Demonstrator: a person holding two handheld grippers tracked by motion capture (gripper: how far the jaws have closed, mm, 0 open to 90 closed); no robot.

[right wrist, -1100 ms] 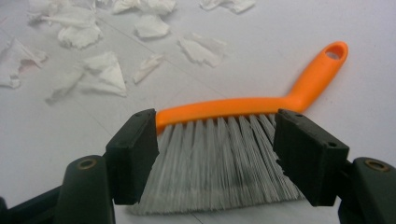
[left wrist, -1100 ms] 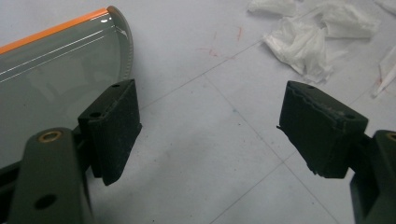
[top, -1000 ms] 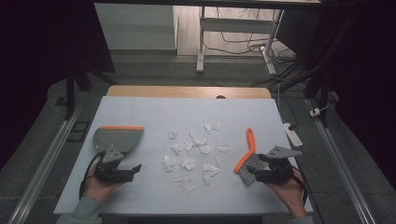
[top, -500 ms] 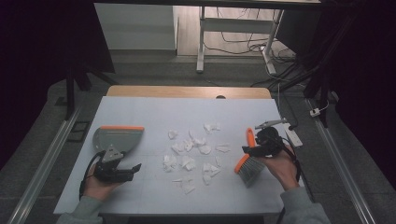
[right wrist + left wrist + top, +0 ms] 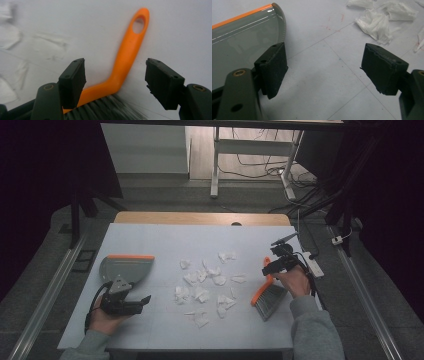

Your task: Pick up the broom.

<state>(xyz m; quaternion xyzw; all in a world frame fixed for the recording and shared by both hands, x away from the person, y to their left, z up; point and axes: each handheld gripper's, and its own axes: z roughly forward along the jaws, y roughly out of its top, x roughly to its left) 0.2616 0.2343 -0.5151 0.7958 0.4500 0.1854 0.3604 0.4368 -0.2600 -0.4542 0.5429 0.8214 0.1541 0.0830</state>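
With the right tongs (image 5: pixel 115 82) spread wide over the brush (image 5: pixel 127 55) lying right of the paper scraps (image 5: pixel 207 282) on the worktop (image 5: pixel 150 240), they'd best drop squarely astride its handle before closing, while the left tongs (image 5: pixel 324 70) wait open beside the dustpan (image 5: pixel 242 40).

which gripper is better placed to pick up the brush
Right. The right gripper hangs open over the brush, its orange handle between the jaws. The left gripper sits across the table by the dustpan.

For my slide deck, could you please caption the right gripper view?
Open right gripper poised over the orange brush handle lying on the white table.
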